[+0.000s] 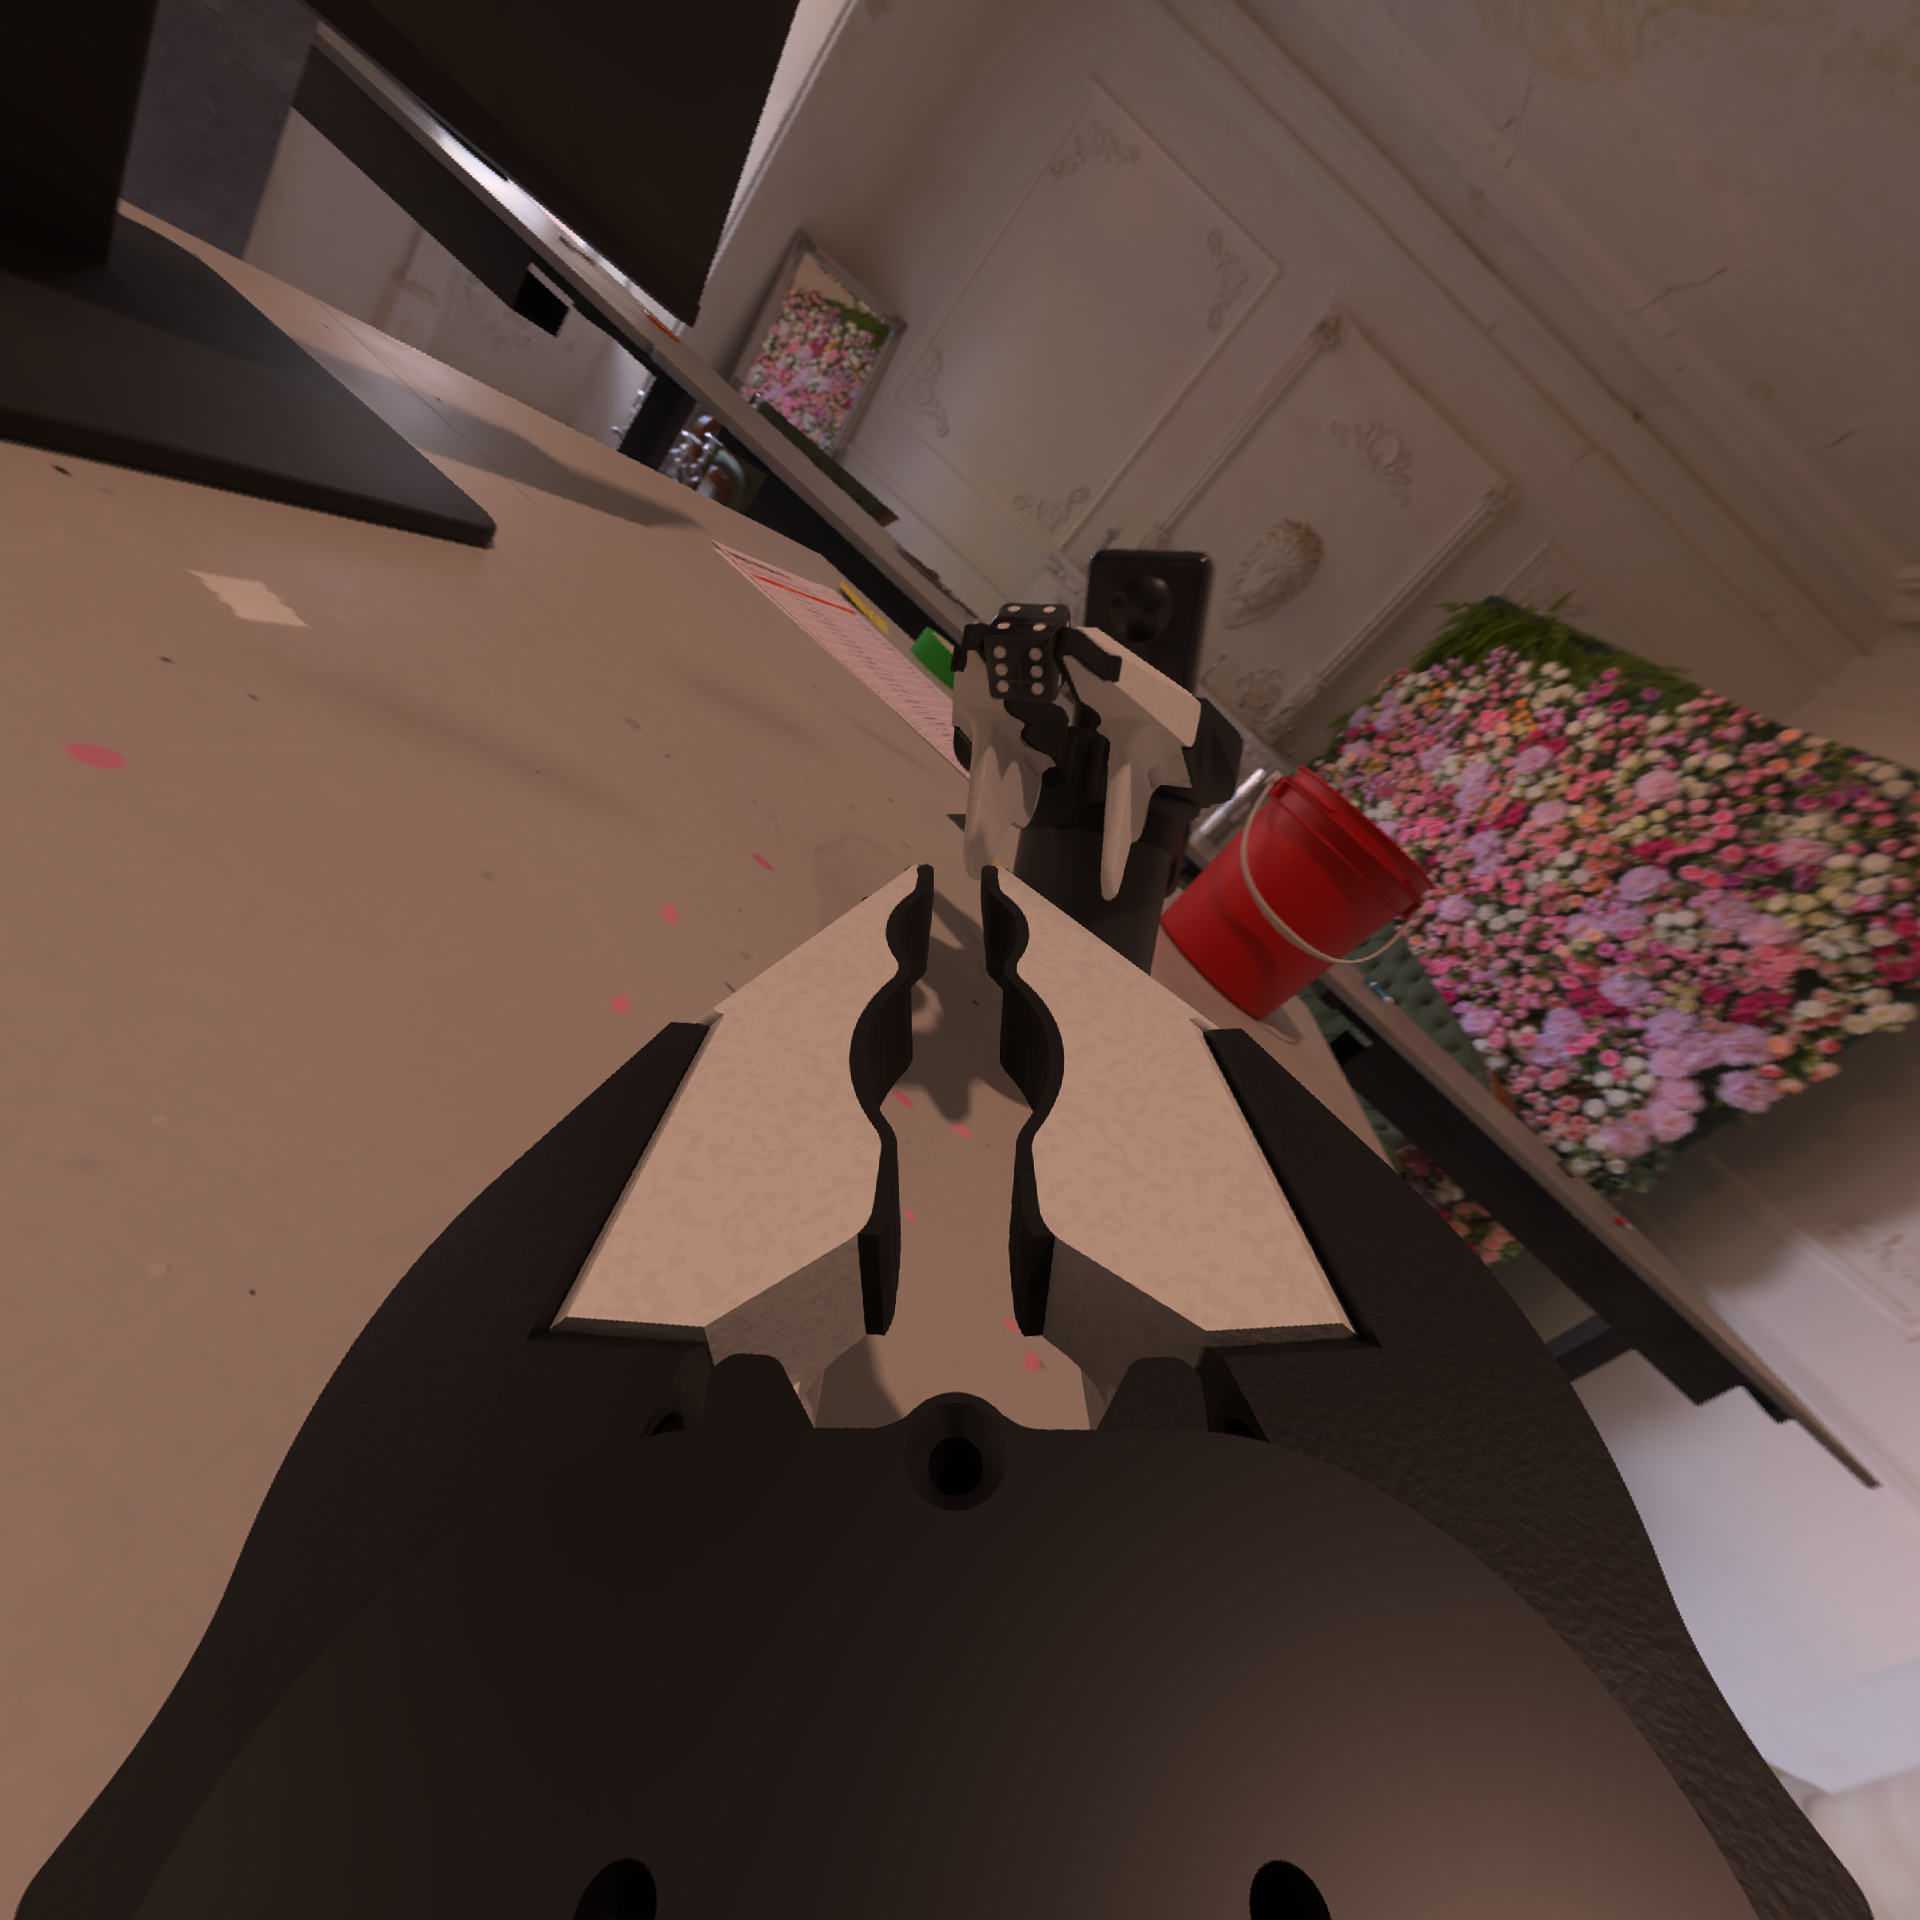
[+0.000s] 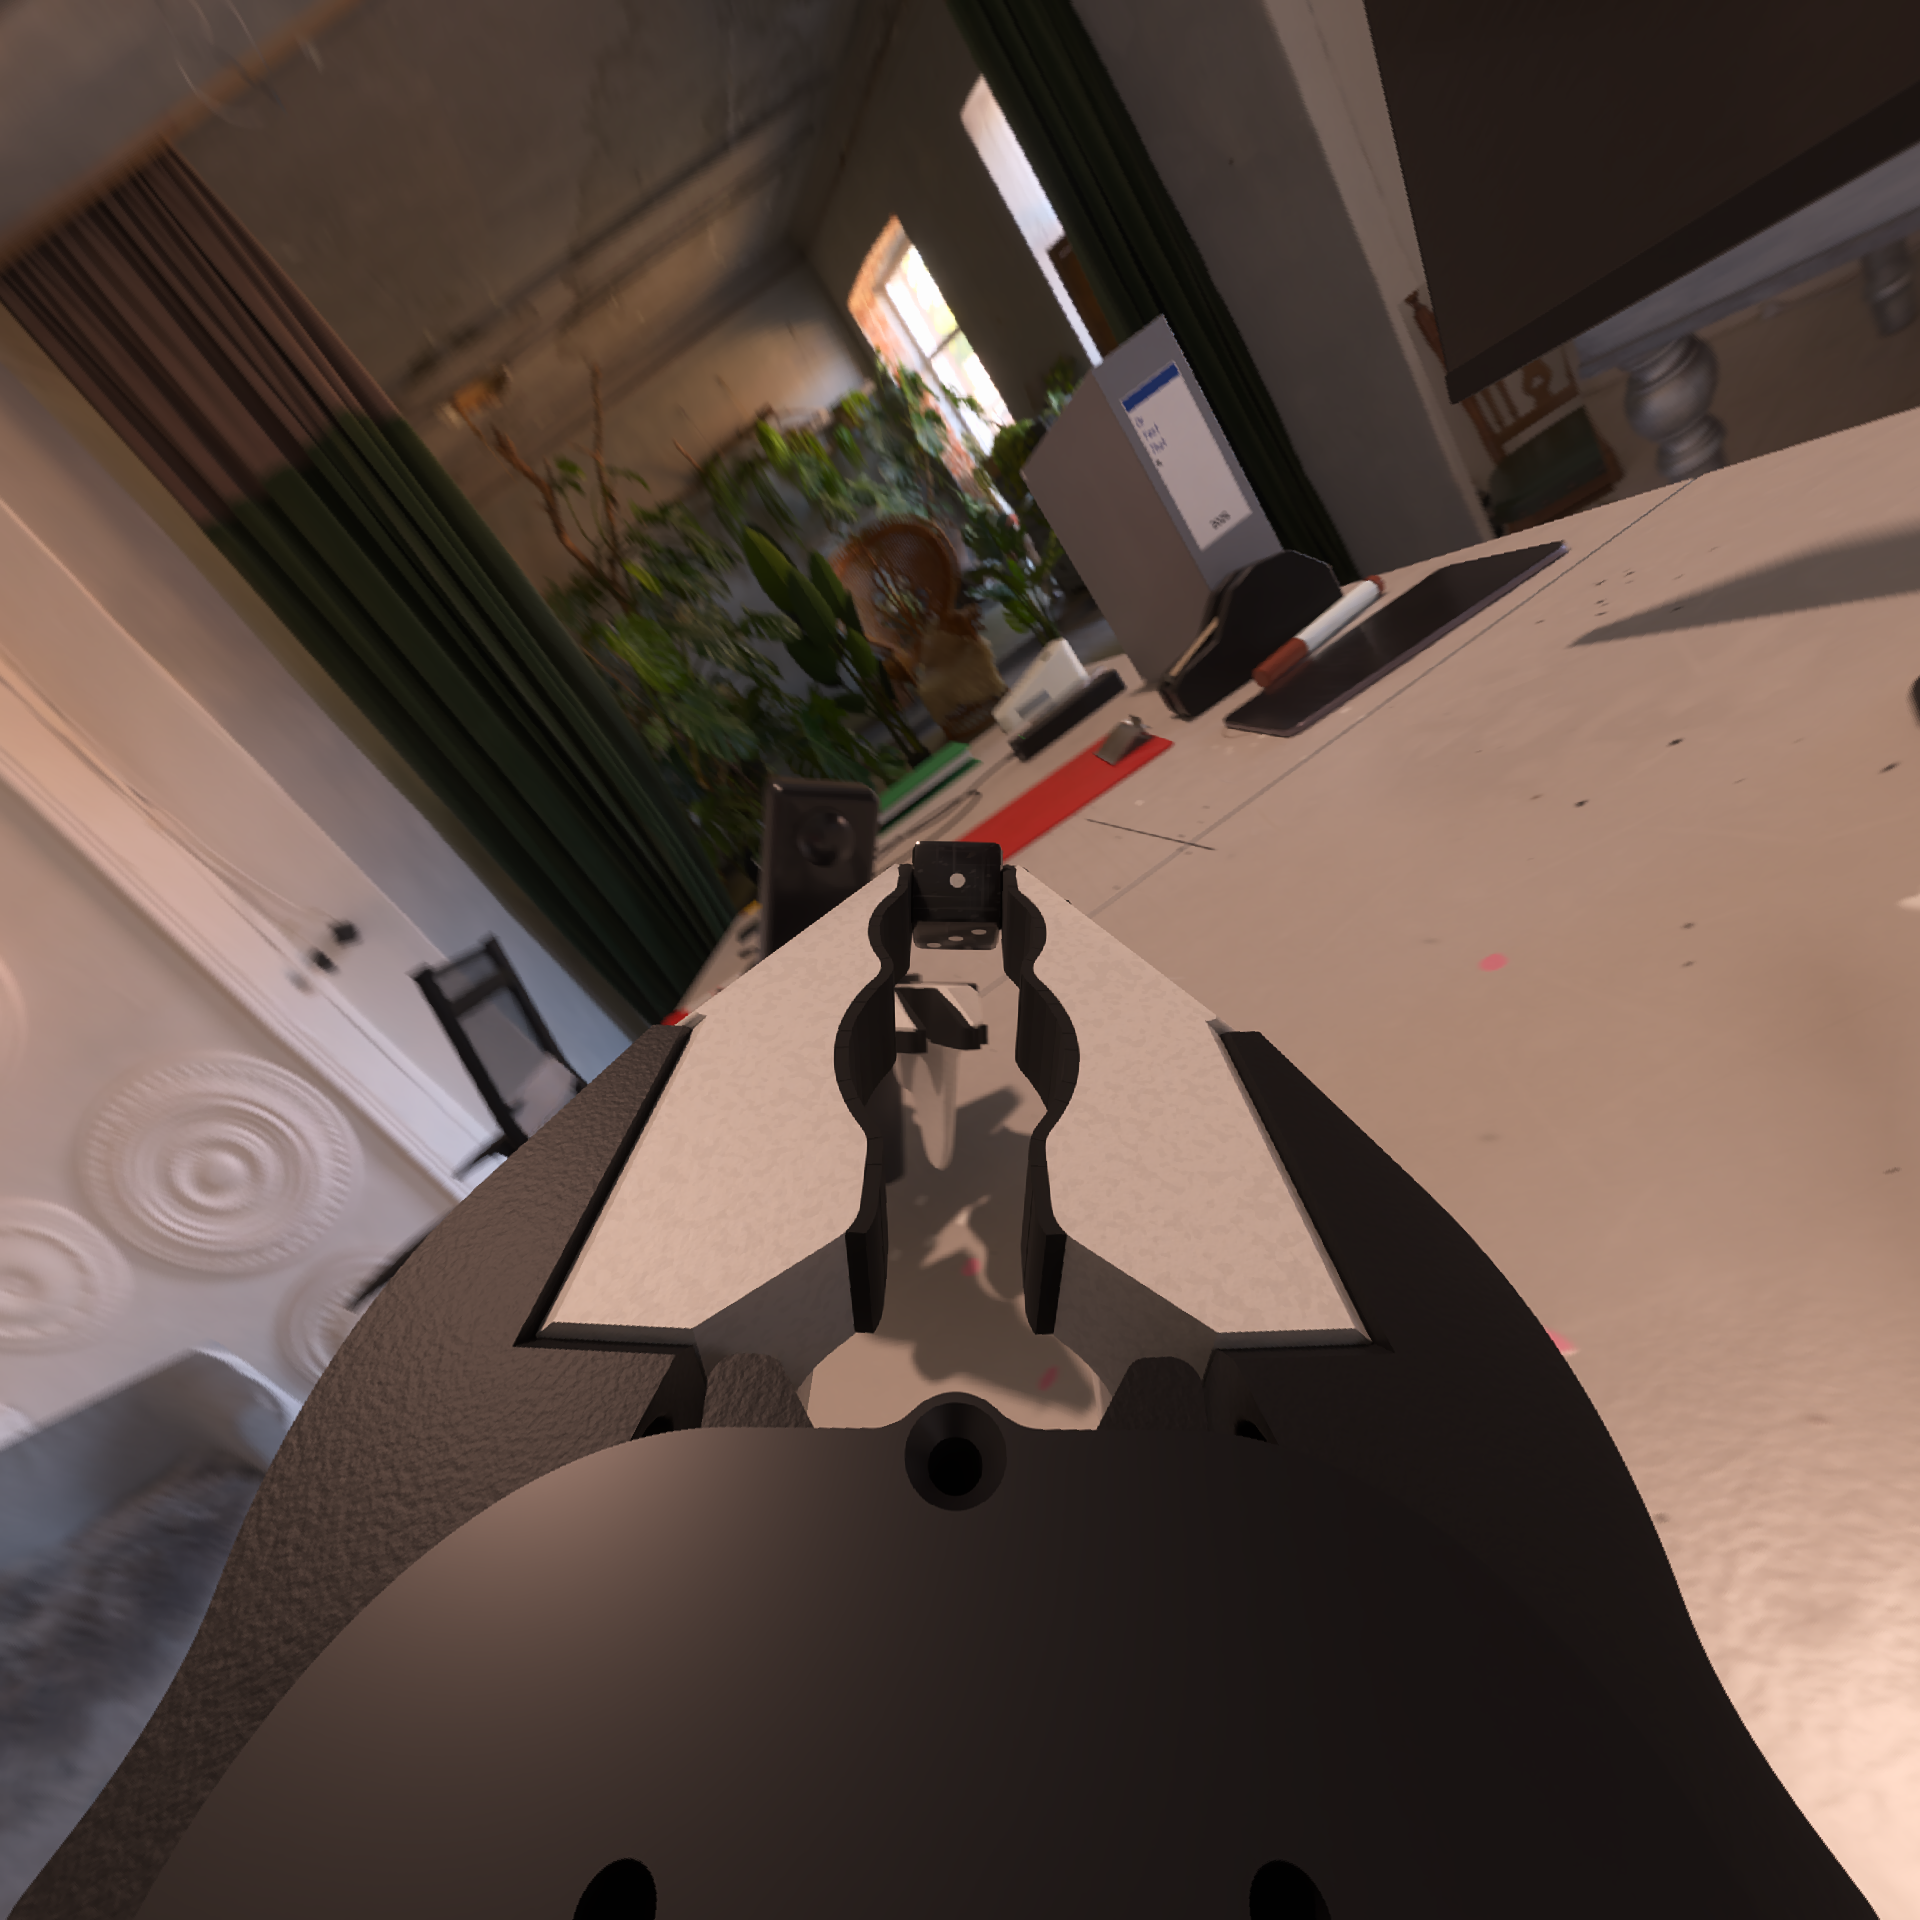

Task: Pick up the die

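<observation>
The right gripper [image 2: 957, 883] has the black die [image 2: 957, 881] pinched squarely between its fingertips, one white pip facing the camera and more pips on the face below. From the left wrist view you can see it plainly: the die [image 1: 1023, 655] sits up off the beige table [image 1: 364, 883], clamped in the tips of the right gripper [image 1: 1023, 665], which stands nearly upright with its fingers pointing up. The left gripper [image 1: 957, 883] hangs low over the table just in front of it, jaws drawn close with only a narrow slit between them and nothing in the gap. Its tips point toward the base of the right gripper. Behind, a red bucket [image 1: 1288, 894] stands near the table's edge. In the right wrist view, a marker [image 2: 1317, 630] lies on a dark pad [image 2: 1434, 613] far across the table, with a red mat [image 2: 1060, 784] nearer.
</observation>
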Motion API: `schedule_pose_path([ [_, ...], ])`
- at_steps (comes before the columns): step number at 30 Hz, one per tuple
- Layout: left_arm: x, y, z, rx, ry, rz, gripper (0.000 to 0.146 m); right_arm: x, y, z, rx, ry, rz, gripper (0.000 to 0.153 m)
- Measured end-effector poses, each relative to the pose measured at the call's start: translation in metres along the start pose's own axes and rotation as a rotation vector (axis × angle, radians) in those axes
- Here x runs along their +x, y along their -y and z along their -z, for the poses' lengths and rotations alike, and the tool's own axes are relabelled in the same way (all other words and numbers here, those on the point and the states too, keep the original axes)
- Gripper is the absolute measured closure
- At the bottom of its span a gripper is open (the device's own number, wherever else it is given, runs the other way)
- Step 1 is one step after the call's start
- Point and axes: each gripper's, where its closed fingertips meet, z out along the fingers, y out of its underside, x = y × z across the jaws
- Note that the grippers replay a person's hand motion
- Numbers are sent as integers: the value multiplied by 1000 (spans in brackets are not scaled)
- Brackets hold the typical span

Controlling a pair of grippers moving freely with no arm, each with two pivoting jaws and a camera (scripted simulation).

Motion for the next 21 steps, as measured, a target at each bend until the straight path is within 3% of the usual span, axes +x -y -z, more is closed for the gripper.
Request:
schedule_pose_path([
  [4,7,4,10,37,-55,53,137,-8,20,2,115,130,-149,136],
  [7,11,5,20,43,-66,73,138,4,5,-11,14,109,-128,136],
  [11,11,11,36,69,-40,32,137,-7,-6,-29,-15,236,-210,136],
  [16,0,18,49,66,2,3,137,-15,-33,-46,-125,267,-234,136],
  [21,4,19,48,78,-20,22,137,-20,-31,-47,-87,309,-322,136],
])
